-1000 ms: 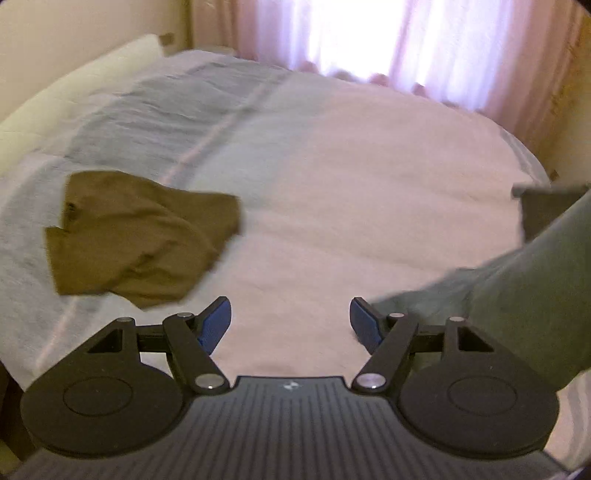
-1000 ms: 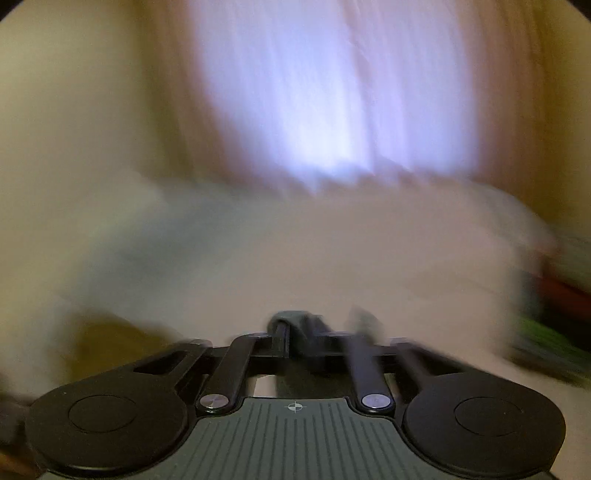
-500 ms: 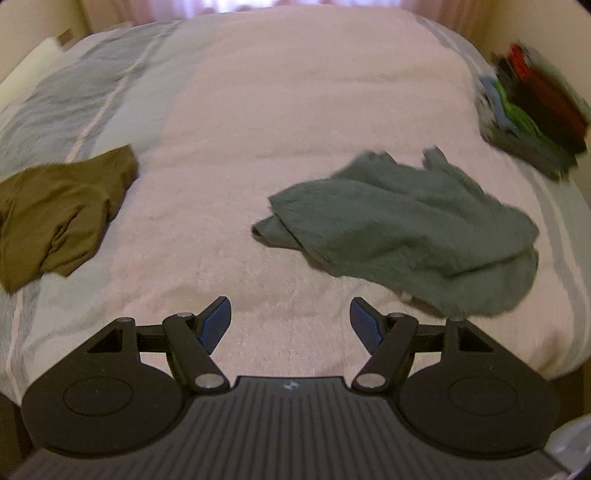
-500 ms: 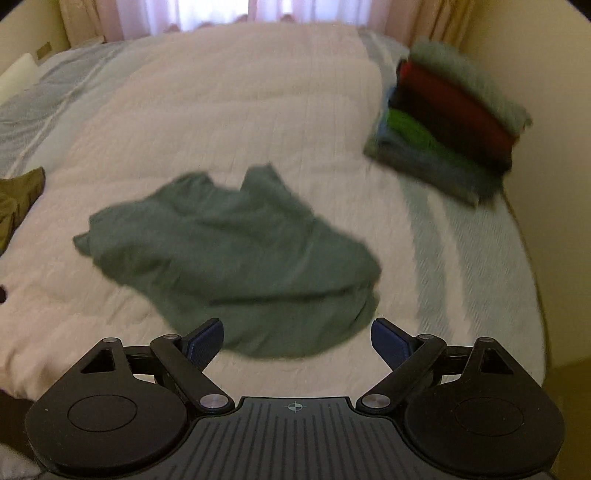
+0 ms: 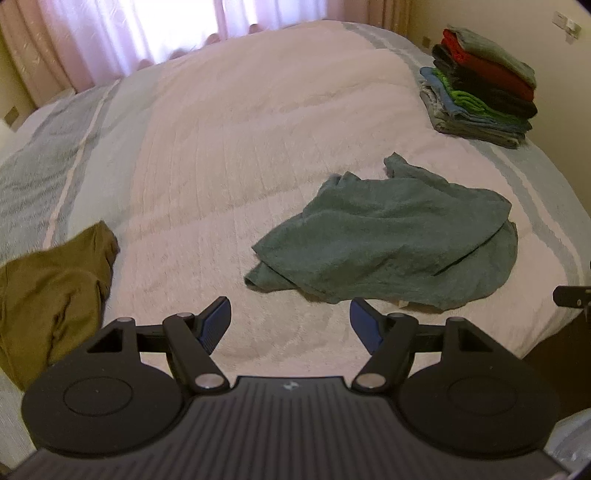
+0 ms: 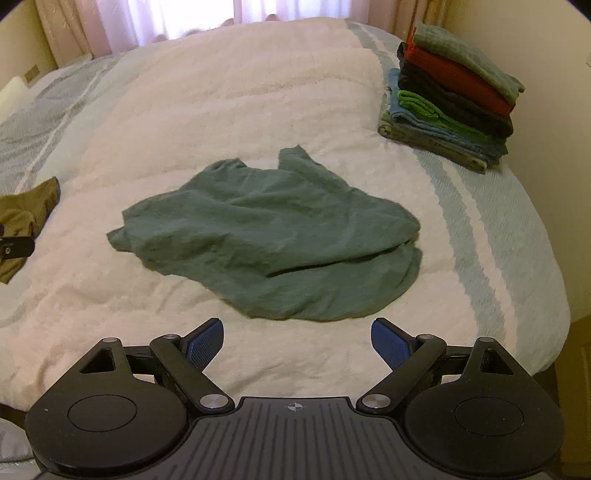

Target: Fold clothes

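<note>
A crumpled teal-green garment [image 5: 388, 236] [image 6: 269, 232] lies loose on the white bedspread, just beyond both grippers. My left gripper [image 5: 290, 325] hangs open above the bed's near edge, with the garment ahead and to its right. My right gripper [image 6: 297, 341] is open too, and the garment's near hem lies just past its fingertips. An olive-brown garment [image 5: 51, 295] [image 6: 22, 218] lies bunched at the bed's left side. Neither gripper holds anything.
A stack of folded clothes [image 5: 480, 88] [image 6: 450, 96] sits at the bed's far right near the wall. Pink curtains [image 5: 129, 33] hang behind the bed. The bedspread [image 5: 258, 129] has grey-blue stripes along both sides. The other gripper's tip [image 5: 572, 295] shows at the right edge.
The right gripper was shut on the teal garment a second ago; it has let go and opened, and the garment now lies on the bed. Both views have swung rightward and steadied.
</note>
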Motion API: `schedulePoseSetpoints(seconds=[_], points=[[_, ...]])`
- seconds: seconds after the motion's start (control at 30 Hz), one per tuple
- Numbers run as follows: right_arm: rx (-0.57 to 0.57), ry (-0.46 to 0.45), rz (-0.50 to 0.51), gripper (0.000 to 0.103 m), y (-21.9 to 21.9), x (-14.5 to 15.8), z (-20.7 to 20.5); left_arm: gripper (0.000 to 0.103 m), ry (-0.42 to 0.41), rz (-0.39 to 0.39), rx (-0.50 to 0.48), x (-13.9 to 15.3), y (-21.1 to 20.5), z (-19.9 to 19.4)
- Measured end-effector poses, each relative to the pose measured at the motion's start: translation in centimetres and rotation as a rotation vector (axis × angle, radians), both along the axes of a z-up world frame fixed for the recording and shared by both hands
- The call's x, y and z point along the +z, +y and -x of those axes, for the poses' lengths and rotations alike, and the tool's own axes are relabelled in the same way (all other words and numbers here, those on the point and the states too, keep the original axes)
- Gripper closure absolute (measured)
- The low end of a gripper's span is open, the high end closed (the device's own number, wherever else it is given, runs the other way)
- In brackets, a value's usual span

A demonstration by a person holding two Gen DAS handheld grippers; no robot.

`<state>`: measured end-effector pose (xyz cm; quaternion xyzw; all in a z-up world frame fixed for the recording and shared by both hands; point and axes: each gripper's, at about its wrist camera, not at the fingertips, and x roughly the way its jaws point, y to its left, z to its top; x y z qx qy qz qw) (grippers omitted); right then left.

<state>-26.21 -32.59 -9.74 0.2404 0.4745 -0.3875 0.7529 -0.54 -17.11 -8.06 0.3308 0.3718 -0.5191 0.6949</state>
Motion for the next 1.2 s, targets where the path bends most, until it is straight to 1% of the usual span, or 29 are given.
schedulePoseSetpoints(seconds=[0.2, 0.3, 0.5, 0.63, 0.87, 1.07, 1.2], points=[[-0.08, -0.009, -0.023, 0.013, 3.2, -1.0, -0.8, 0.035, -0.005, -0.002, -0.057, -0.3, 0.9, -1.5], [-0.107, -0.017, -0.037, 0.013, 3.8, -1.1, -1.1, 0.035, 0.001, -0.002, -0.07, -0.4, 1.2, -2.0], [-0.105, -0.004, -0.01, 0.013, 3.8, -0.6, -1.3, 0.035, 0.013, 0.01, -0.076, -0.2, 0.8, -2.1], [-0.085, 0.006, -0.007, 0.013, 3.0, -0.9, -0.8, 0.035, 0.018, 0.013, -0.065, -0.3, 0.0, -1.3], [-0.037, 0.013, 0.015, 0.013, -0.2, -0.8, 1.3, 0.035, 0.022, 0.015, -0.047, -1.0, -1.9, 1.5], [0.02, 0.019, 0.01, 0.013, -3.4, -1.3, 3.5, 0.035, 0.037, 0.005, 0.018, -2.0, -3.4, 4.0], [0.068, 0.033, -0.003, 0.013, -5.2, -2.2, 4.5, 0.035, 0.031, -0.004, 0.07, -2.8, -3.7, 5.0]])
